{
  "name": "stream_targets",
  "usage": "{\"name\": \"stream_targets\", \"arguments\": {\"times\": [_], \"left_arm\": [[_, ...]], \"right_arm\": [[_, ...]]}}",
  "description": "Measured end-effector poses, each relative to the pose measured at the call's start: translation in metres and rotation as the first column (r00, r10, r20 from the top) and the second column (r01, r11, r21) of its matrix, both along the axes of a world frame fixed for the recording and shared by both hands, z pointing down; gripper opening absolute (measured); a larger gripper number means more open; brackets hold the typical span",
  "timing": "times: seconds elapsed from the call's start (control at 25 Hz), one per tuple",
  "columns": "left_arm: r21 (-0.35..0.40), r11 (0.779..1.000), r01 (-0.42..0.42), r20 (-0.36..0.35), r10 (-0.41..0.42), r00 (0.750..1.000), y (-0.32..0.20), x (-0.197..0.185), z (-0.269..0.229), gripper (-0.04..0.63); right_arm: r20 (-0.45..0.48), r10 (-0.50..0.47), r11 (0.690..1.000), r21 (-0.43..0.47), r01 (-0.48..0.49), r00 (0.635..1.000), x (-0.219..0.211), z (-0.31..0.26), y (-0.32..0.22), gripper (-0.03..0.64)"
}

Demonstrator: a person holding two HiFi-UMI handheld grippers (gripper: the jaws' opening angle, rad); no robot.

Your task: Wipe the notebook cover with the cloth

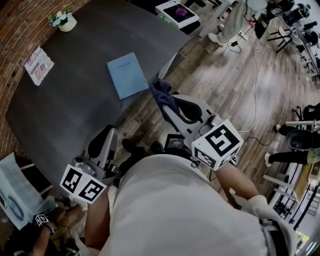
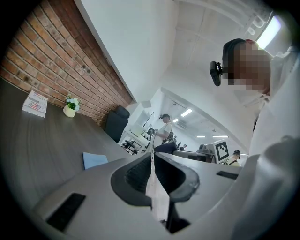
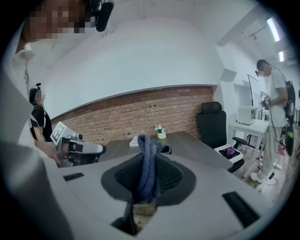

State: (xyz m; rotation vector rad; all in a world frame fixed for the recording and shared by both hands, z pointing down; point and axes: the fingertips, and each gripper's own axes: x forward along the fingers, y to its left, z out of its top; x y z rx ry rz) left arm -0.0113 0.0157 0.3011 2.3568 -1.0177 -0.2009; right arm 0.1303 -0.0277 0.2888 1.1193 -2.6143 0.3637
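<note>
A light blue notebook (image 1: 127, 75) lies flat near the near right edge of the dark grey table (image 1: 65, 110); it also shows small in the left gripper view (image 2: 95, 160). My right gripper (image 1: 167, 102) hovers off the table edge, just right of the notebook and over the floor. It is shut on a dark blue cloth (image 1: 161, 95), which stands bunched up between the jaws (image 3: 148, 161). My left gripper (image 1: 109, 134) is lower left, over the table's near edge, jaws shut with nothing between them (image 2: 152, 158).
A small flower pot (image 1: 64, 21) and a printed booklet (image 1: 38, 65) sit at the table's far left. A white box (image 1: 177, 12) lies at the far edge. A black chair (image 3: 213, 124) stands beyond. People stand on the wood floor at right. A blue bag (image 1: 15, 195) hangs low left.
</note>
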Motion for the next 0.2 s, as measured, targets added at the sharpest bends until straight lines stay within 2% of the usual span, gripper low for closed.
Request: {"name": "stream_targets", "arguments": {"times": [0.2], "left_arm": [[-0.014,1.000,-0.016,0.012,0.016,1.000,0.008,0.025,0.009,0.029]], "right_arm": [[0.004,0.001,1.000,0.006,-0.001,1.000,0.023,0.002,0.005,0.078]]}}
